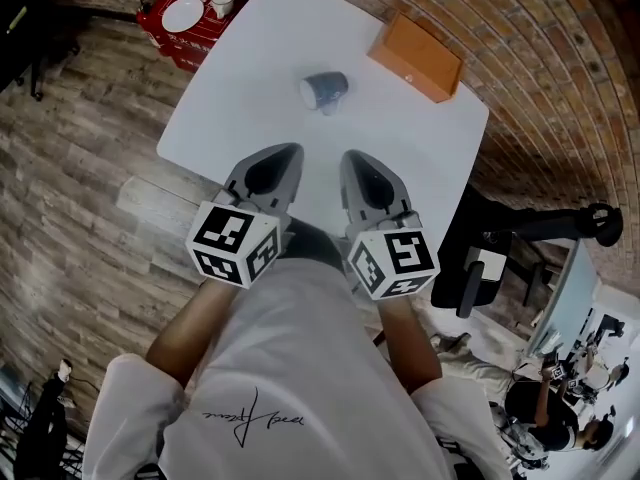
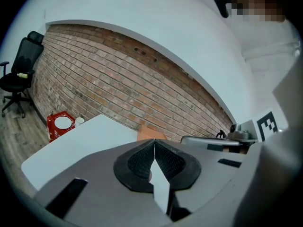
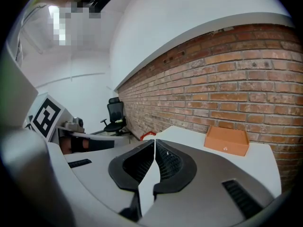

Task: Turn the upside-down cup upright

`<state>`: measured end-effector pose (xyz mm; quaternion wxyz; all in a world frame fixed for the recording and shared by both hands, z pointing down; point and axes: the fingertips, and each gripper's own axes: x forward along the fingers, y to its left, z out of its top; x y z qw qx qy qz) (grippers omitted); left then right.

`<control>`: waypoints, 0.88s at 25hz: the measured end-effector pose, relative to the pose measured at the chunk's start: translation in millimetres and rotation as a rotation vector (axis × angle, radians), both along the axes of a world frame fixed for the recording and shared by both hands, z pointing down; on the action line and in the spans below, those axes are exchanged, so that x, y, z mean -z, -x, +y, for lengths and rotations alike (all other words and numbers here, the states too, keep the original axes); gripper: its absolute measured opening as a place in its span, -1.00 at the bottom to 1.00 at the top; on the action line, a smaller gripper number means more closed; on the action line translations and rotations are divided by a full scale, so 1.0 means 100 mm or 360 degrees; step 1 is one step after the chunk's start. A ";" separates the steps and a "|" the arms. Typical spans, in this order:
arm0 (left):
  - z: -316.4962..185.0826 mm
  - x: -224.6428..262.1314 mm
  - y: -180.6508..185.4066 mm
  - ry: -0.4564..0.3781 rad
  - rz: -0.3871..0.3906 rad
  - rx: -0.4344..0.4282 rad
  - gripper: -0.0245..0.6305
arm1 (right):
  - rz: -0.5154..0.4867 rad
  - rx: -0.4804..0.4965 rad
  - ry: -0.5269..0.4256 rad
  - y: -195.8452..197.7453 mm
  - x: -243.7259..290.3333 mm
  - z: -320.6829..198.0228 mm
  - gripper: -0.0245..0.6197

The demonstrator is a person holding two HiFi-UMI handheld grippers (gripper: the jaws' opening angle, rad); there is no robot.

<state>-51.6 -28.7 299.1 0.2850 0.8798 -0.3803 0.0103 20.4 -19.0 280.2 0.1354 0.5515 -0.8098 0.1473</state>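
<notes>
A dark grey-blue cup (image 1: 325, 90) with a pale end turned left rests near the middle of the white table (image 1: 250, 78); it looks tipped onto its side. Both grippers hover over the table's near edge, short of the cup. My left gripper (image 1: 290, 151) has its jaws pressed together, nothing between them. My right gripper (image 1: 352, 156) is shut and empty too. In the left gripper view the left gripper (image 2: 154, 142) shows its pads meeting. The right gripper (image 3: 155, 142) shows the same in the right gripper view. Neither gripper view shows the cup.
An orange box (image 1: 415, 56) lies at the table's far right by the brick wall, also visible as the orange box (image 3: 226, 141). A red basket (image 1: 185, 13) with a white plate and a cup stands on the floor beyond the far left corner. An office chair (image 1: 500, 248) is at right.
</notes>
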 end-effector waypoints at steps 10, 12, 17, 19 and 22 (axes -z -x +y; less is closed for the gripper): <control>-0.27 -0.30 -0.23 0.0156 0.0009 0.0062 -0.90 | -0.0014 0.0105 0.0118 -0.13 -0.26 -0.30 -0.86; -0.32 -0.34 -0.29 0.0177 0.0013 0.0065 -0.90 | -0.0011 0.0124 0.0131 -0.16 -0.30 -0.36 -0.86; -0.43 -0.46 -0.39 0.0236 0.0028 0.0082 -0.90 | -0.0008 0.0148 0.0160 -0.26 -0.40 -0.54 -0.86; -0.48 -0.52 -0.41 0.0257 0.0027 0.0087 -0.90 | -0.0010 0.0156 0.0172 -0.29 -0.44 -0.61 -0.86; -0.56 -0.61 -0.46 0.0291 0.0026 0.0099 -0.90 | -0.0023 0.0177 0.0192 -0.34 -0.51 -0.69 -0.86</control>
